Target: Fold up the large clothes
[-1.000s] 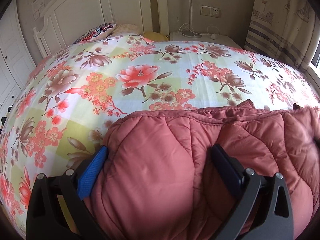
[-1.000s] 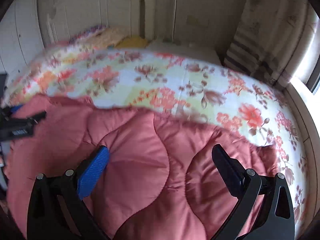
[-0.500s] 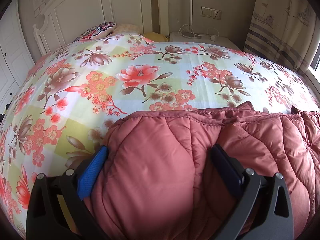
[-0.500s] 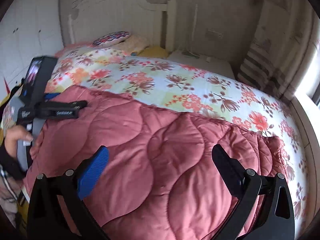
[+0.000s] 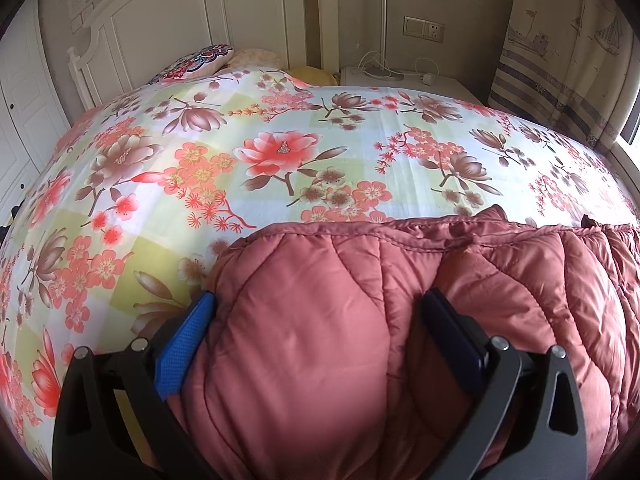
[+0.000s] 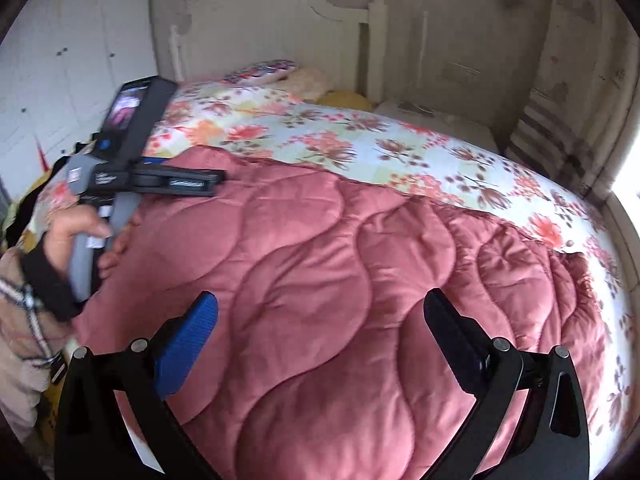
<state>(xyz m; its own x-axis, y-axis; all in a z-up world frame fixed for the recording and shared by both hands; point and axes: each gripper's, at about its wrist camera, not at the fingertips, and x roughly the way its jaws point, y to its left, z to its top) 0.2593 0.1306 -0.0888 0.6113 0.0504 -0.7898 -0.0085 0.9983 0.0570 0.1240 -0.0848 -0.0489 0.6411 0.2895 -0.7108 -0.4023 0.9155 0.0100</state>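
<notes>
The right gripper [image 6: 320, 320] has risen and pulled back above the pink quilted coat [image 6: 340, 280]; the left gripper [image 6: 180, 182] now appears at its left.

The left claw [image 5: 316, 312] and the right claw [image 6: 320, 312] both stand with jaws spread wide. A hand [image 6: 76, 232] grips the left claw's handle, well behind its jaws.

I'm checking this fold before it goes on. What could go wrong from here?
1. The left gripper stands wide around a thick bulge of the pink quilted coat; closing may catch only the outer layer, so the fold could slip.
2. The right gripper is open with padding between its fingers, holding nothing; if only the left lifts, the coat may sag unevenly.
3. The coat's right end lies bunched near the edge of the floral bedsheet and might slide off.
</notes>
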